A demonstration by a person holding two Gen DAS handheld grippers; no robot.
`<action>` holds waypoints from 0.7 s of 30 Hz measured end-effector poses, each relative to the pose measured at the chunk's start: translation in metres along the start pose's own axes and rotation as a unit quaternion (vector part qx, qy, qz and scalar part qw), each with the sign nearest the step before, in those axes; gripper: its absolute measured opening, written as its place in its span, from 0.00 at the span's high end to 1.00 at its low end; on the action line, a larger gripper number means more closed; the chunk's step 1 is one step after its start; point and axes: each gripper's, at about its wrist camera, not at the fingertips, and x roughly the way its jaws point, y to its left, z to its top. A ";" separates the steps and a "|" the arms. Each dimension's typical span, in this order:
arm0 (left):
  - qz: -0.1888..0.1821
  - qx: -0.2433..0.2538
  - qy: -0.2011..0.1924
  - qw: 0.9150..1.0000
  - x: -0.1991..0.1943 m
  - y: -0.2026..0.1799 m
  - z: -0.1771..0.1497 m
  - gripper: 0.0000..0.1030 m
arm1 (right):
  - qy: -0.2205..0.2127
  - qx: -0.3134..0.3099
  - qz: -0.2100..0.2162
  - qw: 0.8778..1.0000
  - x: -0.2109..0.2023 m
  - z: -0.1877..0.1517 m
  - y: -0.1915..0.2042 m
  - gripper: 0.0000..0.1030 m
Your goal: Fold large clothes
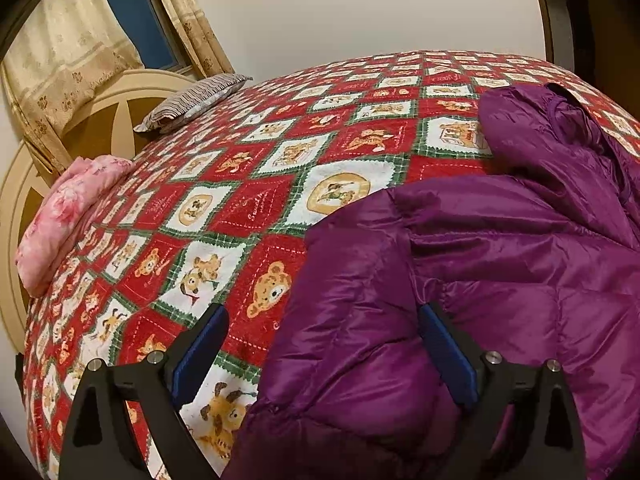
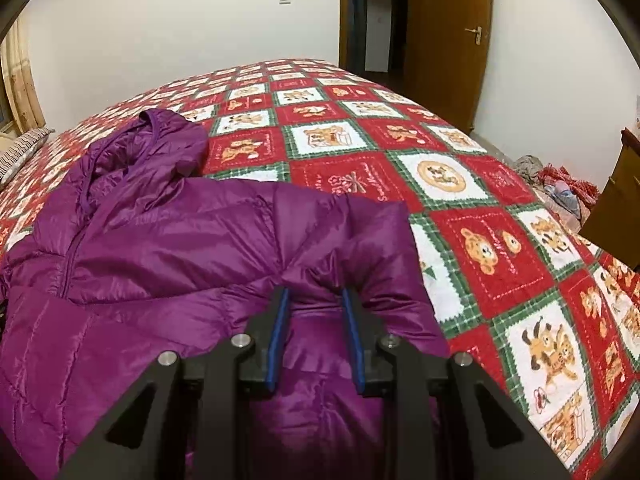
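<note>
A purple quilted down jacket (image 1: 500, 264) lies on the bed, hood toward the far side; it also shows in the right wrist view (image 2: 168, 248). My left gripper (image 1: 324, 320) is open wide, its jaws straddling the jacket's left edge, with one blue pad over the bedspread and the other against the fabric. My right gripper (image 2: 316, 300) is shut on a bunched fold of the jacket at its right sleeve side, fabric pinched between the blue pads.
The bed has a red, green and white teddy-bear bedspread (image 1: 248, 184). A pink folded quilt (image 1: 68, 216) and a striped pillow (image 1: 192, 100) lie by the headboard. A wooden door (image 2: 452, 40) and clothes on the floor (image 2: 560, 188) are to the right.
</note>
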 end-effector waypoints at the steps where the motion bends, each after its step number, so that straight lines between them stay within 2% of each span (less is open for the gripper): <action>1: -0.003 -0.002 0.001 1.000 0.001 0.001 0.000 0.06 | 0.000 0.000 0.000 1.000 0.000 0.000 0.000 0.71; 21: -0.001 -0.003 0.001 1.000 0.001 0.002 0.001 0.05 | -0.001 -0.015 -0.018 1.000 0.003 0.000 0.007 0.71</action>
